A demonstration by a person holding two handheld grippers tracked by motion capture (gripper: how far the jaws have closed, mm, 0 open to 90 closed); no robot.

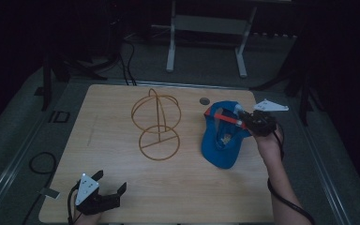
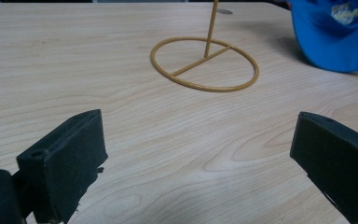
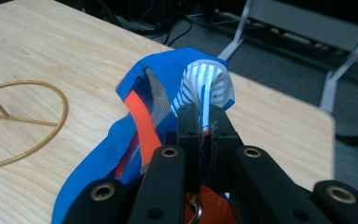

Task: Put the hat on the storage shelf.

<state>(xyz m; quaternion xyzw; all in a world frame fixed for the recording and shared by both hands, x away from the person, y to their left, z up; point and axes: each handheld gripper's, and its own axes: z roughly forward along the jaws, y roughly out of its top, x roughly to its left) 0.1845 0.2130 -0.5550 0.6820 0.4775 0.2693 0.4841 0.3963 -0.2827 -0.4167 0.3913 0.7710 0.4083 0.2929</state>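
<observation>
The cap (image 1: 221, 136), pinched by the closed right gripper (image 1: 242, 119), should be carried level to the stand (image 1: 157, 123) (left gripper (image 1: 111, 183) wide open, empty)

dim high view, brighter gripper views

Black hand-held gripper (image 1: 108, 183), grey plate, black cable.

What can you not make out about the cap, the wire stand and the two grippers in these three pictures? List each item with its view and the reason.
- Blue cap, high view: logo print inside is too small and dim to read.
- Cap, left gripper view: cut off by the top right edge.
- Wire stand, left gripper view: upper hoops cut off by the top edge.
- Right gripper, right gripper view: cap fabric pinched between its jaws is hidden.
- Left gripper, high view: the hand holding it is cut off by the bottom edge.
</observation>
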